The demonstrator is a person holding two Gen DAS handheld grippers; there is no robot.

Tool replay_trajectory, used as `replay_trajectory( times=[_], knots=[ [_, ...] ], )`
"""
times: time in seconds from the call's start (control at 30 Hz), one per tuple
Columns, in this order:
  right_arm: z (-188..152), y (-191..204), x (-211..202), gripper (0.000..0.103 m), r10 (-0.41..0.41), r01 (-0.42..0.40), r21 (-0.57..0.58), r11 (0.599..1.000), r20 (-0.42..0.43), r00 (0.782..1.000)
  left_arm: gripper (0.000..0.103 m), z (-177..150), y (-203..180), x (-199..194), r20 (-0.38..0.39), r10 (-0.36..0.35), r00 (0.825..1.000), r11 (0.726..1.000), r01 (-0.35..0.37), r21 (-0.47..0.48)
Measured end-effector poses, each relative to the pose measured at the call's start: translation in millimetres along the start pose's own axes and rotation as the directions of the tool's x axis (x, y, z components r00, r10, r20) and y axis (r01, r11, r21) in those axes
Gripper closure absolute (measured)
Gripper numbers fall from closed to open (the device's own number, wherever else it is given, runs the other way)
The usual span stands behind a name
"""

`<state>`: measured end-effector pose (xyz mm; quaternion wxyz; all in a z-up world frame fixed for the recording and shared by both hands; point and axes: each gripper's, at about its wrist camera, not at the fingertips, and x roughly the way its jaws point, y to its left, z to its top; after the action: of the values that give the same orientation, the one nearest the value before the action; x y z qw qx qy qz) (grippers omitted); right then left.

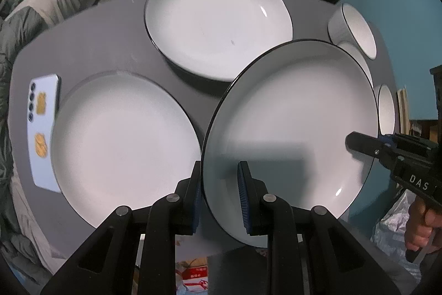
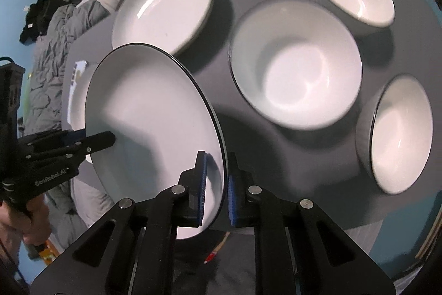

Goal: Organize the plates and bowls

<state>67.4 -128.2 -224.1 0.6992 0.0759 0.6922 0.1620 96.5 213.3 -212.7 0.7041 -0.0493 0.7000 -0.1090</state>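
1. the lifted plate (image 1: pixel 292 123) hangs tilted above the grey desk (image 1: pixel 91 46), held at opposite rims by both tools.
2. the left tool (image 1: pixel 221 192) is narrowly parted with the plate's near rim between its blue pads; whether both pads press it, i cannot quite tell.
3. the right tool (image 2: pixel 216 190) straddles the other rim in the same way.
4. a flat plate (image 1: pixel 124 140) lies directly left of the lifted one, on the left tool's side, likely the stacking target.
5. a deep plate (image 1: pixel 218 24) sits behind; three bowls (image 2: pixel 298 68) stand to the right.
6. a phone (image 1: pixel 44 129) lies just beside the flat plate's far edge.
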Motion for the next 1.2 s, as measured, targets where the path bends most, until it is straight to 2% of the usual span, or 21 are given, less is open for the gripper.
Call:
replay_trajectory(
  times=[0.23, 0.33, 0.37, 0.43, 0.47, 0.5, 0.57, 0.63, 0.67, 0.8, 0.87, 1.2],
  knots=[
    [40.9, 22.2, 1.2, 0.09, 0.005, -0.004, -0.048, 0.999, 0.013, 1.0, 0.08, 29.5, 5.7, 2.8, 0.031, 0.032, 0.999, 0.999, -0.032, 0.002],
    [59.5, 30.7, 4.2, 0.09, 0.001, 0.0, -0.074, 0.997, 0.013, 1.0, 0.08, 54.3, 29.5, 0.1, 0.033, 0.042, 0.999, 0.999, -0.042, -0.005],
    [64.9, 34.1, 5.4, 0.09, 0.0, 0.002, -0.081, 0.997, 0.013, 1.0, 0.08, 54.8, 17.5, 11.2, 0.034, 0.047, 0.998, 0.999, -0.047, -0.008],
    [78.5, 39.8, 8.9, 0.09, -0.003, 0.004, -0.09, 0.996, 0.012, 1.0, 0.08, 63.1, 16.6, 18.1, 0.037, 0.056, 0.998, 0.998, -0.056, -0.015],
    [83.4, 40.6, 10.2, 0.09, -0.004, 0.005, -0.094, 0.996, 0.012, 1.0, 0.08, 69.8, -9.7, 36.4, 0.036, 0.06, 0.998, 0.998, -0.059, -0.021],
    [89.0, 42.0, 12.0, 0.09, -0.006, 0.007, -0.1, 0.995, 0.012, 1.0, 0.08, 76.8, -5.9, 40.7, 0.033, 0.062, 0.997, 0.998, -0.061, -0.03],
    [102.2, 44.2, 18.6, 0.09, -0.007, 0.007, -0.106, 0.994, -0.001, 1.0, 0.08, 82.9, -33.0, 58.9, 0.032, 0.069, 0.997, 0.997, -0.068, -0.043],
    [109.1, 39.0, 20.5, 0.09, -0.004, 0.003, -0.117, 0.993, -0.012, 1.0, 0.08, 100.3, -31.1, 71.2, 0.029, 0.079, 0.996, 0.995, -0.077, -0.055],
    [114.8, 41.5, 24.0, 0.09, -0.005, 0.002, -0.121, 0.993, -0.021, 1.0, 0.08, 97.5, -52.4, 75.8, 0.028, 0.083, 0.996, 0.995, -0.081, -0.062],
    [130.3, 39.4, 34.9, 0.09, 0.002, -0.009, -0.128, 0.992, -0.052, 0.999, 0.08, 122.3, -51.5, 87.7, 0.013, 0.1, 0.995, 0.992, -0.099, -0.082],
    [138.1, 37.6, 39.6, 0.09, 0.009, -0.018, -0.126, 0.992, -0.068, 0.998, 0.08, 114.5, -59.2, 71.4, 0.007, 0.109, 0.994, 0.99, -0.108, -0.089],
    [164.6, 25.4, 55.1, 0.089, 0.025, -0.038, -0.106, 0.994, -0.118, 0.993, 0.08, 132.7, -58.7, 64.7, -0.018, 0.16, 0.987, 0.983, -0.161, -0.087]
  ],
)
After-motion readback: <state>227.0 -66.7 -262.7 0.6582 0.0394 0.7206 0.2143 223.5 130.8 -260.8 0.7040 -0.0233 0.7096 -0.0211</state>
